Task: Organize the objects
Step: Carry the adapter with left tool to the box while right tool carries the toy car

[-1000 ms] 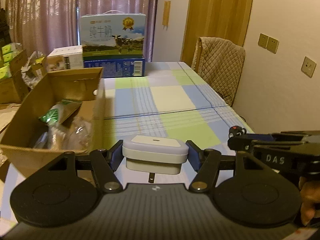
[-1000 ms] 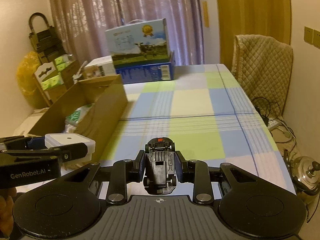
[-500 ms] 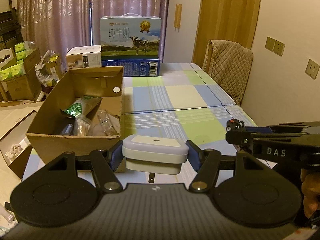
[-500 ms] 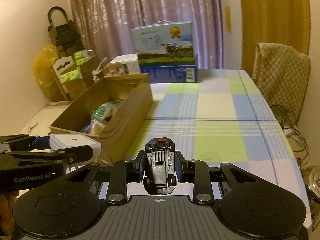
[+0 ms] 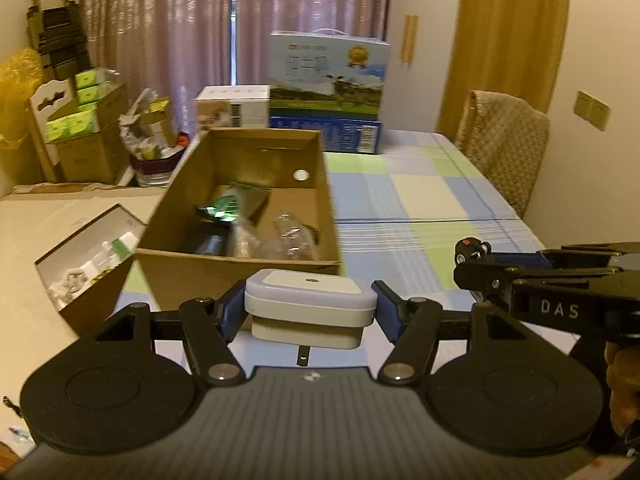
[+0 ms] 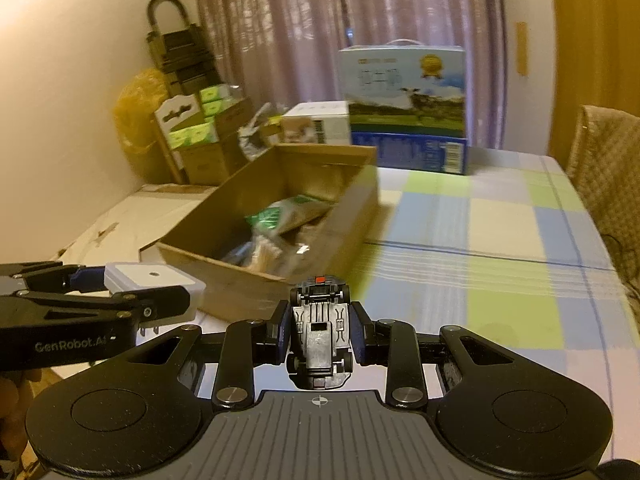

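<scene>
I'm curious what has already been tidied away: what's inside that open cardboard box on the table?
Inside the cardboard box lie a green-printed packet, crinkled clear plastic wrapping and a dark tube-like item. Whatever lies under them, and behind the near wall, is hidden.

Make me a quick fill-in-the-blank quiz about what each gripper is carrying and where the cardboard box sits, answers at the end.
1. The left gripper has its jaws closed on a white ____.
2. The right gripper grips a toy ____ with its underside facing up.
3. The open cardboard box sits on a table covered by a ____ tablecloth.
4. Behind the box stands a carton picturing a ____.

Missing words: plug adapter; car; checked; cow
</scene>
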Tool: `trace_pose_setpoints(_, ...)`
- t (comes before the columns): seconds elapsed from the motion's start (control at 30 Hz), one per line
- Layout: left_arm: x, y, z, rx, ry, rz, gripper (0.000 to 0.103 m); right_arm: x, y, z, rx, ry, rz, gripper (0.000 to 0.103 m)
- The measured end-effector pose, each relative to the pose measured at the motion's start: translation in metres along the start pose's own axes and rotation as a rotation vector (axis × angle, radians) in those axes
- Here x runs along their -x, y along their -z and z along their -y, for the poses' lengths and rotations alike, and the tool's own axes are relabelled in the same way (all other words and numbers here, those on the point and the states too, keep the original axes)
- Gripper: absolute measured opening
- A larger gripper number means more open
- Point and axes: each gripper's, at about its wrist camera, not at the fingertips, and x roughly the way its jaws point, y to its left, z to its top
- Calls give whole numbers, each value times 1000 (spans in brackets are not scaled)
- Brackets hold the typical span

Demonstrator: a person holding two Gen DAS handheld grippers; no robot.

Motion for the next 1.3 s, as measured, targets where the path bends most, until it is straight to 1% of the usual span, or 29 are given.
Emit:
trace_pose_setpoints(0.23, 5, -4, -26, 31, -41, 7, 61, -15, -8, -18, 22, -27, -5, 27)
trace_pose_setpoints(0.53, 3, -6, -39, 51, -52, 7, 61, -28, -17, -25, 40, -36, -8, 27)
trace_pose_setpoints(0.67, 0, -11, -43, 48, -50, 7, 61, -36, -27, -27, 55, -36, -2, 27)
trace_pose_setpoints(0.8, -6, -24, -51, 50, -60, 24, 61, -47, -42, -28, 60, -34, 10, 27)
trace_pose_setpoints(0.9, -13, -37, -60, 57, -64, 31, 61, -56, -53, -28, 60, -34, 15, 27)
trace_pose_setpoints(1.07, -33, -59, -69, 31, -62, 27, 61, -78, -72, -24, 48, -31, 11, 27)
trace_pose_setpoints(1.3, -67, -76, -83, 25, -42, 1, 61, -105, -88, -16, 22, -29, -3, 27)
